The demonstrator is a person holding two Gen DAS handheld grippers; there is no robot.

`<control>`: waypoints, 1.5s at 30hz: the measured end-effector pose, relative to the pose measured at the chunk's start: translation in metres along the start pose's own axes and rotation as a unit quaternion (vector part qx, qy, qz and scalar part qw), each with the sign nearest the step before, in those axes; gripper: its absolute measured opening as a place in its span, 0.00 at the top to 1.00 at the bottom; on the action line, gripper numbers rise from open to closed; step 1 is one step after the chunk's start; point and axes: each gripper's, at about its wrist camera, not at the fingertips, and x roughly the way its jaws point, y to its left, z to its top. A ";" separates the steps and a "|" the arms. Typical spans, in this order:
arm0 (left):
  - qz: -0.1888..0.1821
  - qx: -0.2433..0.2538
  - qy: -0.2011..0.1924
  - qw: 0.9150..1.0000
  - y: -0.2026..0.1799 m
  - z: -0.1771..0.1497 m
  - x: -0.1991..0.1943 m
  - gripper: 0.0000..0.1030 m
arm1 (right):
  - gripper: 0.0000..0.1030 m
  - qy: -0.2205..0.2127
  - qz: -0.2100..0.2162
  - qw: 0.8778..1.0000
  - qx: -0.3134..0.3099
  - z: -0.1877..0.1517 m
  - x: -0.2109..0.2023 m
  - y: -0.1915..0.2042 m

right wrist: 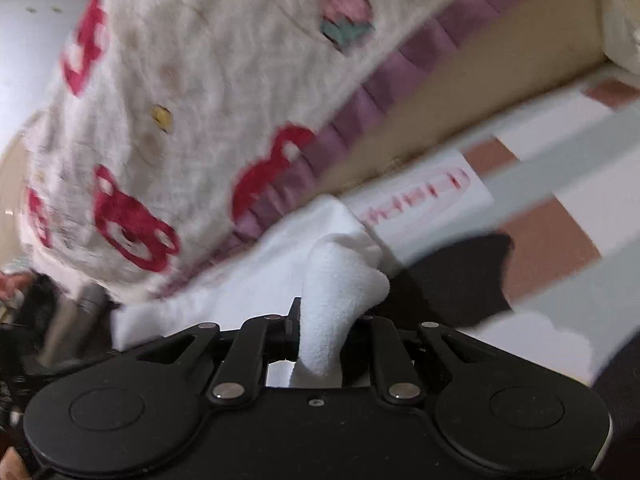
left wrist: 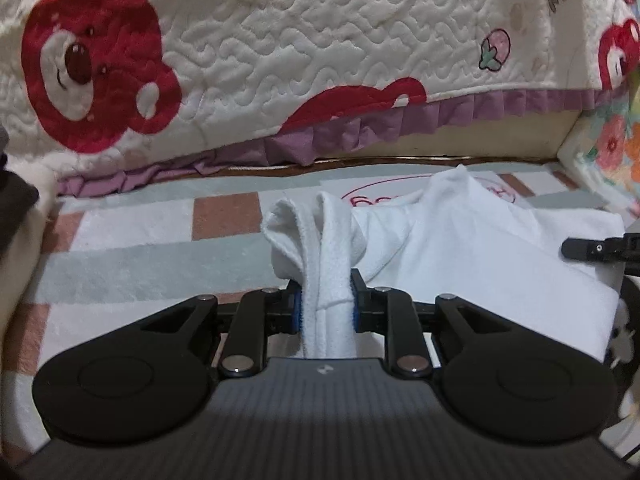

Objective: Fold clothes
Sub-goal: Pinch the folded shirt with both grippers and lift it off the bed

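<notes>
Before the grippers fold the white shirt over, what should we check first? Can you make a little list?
1. Left gripper pinching the white shirt: ok.
2. Right gripper pinching the shirt too: ok.
3. Checkered mat beside the shirt bare for laying it down: ok.
4. Bear quilt hanging apart from the shirt: ok.
5. Shirt lying smooth: not ok, bunched at both jaws.
6. Far hem straight: cannot tell.
</notes>
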 end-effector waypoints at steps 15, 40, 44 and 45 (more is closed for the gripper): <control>0.053 -0.003 -0.082 0.995 -0.005 0.018 -0.133 0.83 | 0.85 -0.029 0.110 0.986 -0.123 0.050 -0.067 0.117; 0.366 -0.163 -0.261 0.878 0.179 0.028 -0.467 0.83 | 0.85 0.131 0.346 0.858 -0.357 0.094 0.039 0.568; 0.385 -0.158 -0.227 0.881 0.208 0.029 -0.447 0.83 | 0.86 0.146 0.328 0.873 -0.330 0.068 0.092 0.574; 0.390 -0.155 -0.217 0.882 0.213 0.029 -0.440 0.83 | 0.86 0.150 0.324 0.876 -0.324 0.062 0.105 0.575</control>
